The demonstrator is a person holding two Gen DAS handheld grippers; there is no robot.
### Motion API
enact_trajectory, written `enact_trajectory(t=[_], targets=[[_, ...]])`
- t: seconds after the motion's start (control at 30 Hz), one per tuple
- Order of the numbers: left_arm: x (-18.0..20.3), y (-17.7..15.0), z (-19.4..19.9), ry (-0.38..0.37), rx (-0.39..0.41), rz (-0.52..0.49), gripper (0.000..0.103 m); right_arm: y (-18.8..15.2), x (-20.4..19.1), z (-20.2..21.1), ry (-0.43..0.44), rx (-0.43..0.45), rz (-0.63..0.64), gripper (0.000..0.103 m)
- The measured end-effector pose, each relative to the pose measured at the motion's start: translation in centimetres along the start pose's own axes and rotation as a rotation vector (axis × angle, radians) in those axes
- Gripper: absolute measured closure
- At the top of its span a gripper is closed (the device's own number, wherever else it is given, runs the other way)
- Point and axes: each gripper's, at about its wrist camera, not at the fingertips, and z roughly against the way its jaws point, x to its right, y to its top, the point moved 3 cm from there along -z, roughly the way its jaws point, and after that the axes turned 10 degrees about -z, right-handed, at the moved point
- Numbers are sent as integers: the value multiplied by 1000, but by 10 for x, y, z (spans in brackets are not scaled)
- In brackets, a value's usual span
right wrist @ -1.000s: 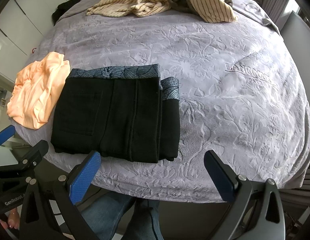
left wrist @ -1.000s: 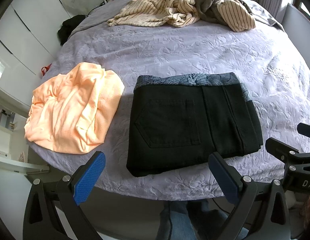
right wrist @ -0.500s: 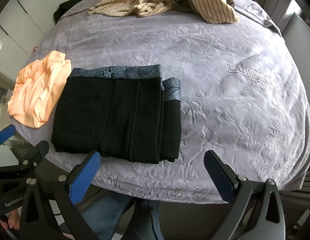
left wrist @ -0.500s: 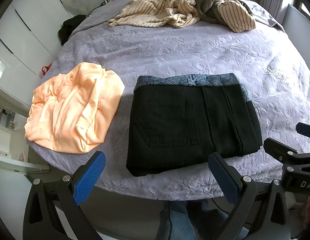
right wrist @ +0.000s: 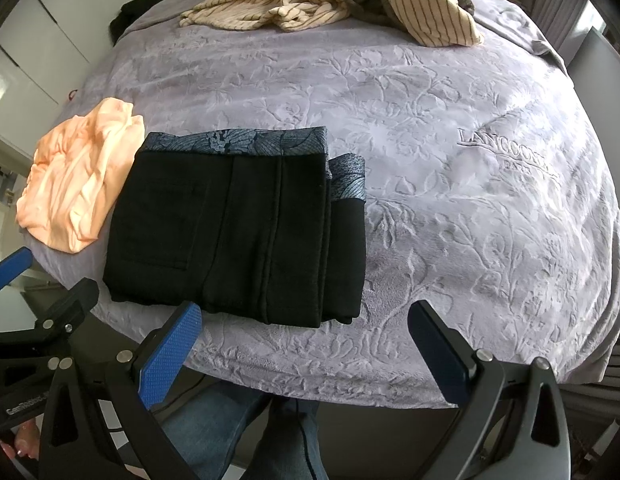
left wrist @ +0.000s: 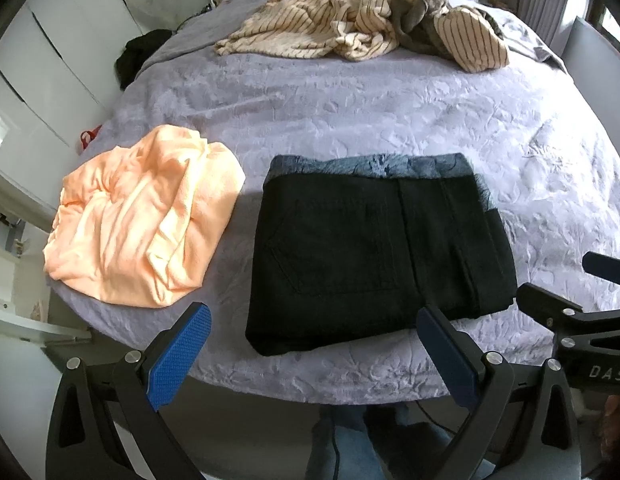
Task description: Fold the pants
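Note:
The black pants (left wrist: 374, 248) lie folded into a compact rectangle near the bed's front edge, with a blue patterned band along the far side; they also show in the right wrist view (right wrist: 238, 232). My left gripper (left wrist: 314, 348) is open and empty, held just off the bed's edge in front of the pants. My right gripper (right wrist: 306, 344) is open and empty, off the edge in front of the pants' right part. Neither touches the pants.
An orange garment (left wrist: 142, 220) lies crumpled left of the pants. A pile of striped beige and grey clothes (left wrist: 362, 32) sits at the far side of the lilac embossed bedspread (right wrist: 470, 200). White cupboards (left wrist: 50, 60) stand to the left. A person's jeans-clad legs (right wrist: 246, 436) show below.
Both grippers have drifted very slightly; the pants and other clothes have not moved. Both stay open.

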Motion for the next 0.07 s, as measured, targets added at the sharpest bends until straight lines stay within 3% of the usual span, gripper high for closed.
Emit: enact_trajectory(t=[0.07], targets=[[2,1,0,-2,-1,-2,0,0,-1,-1,0,-2,-2,0]])
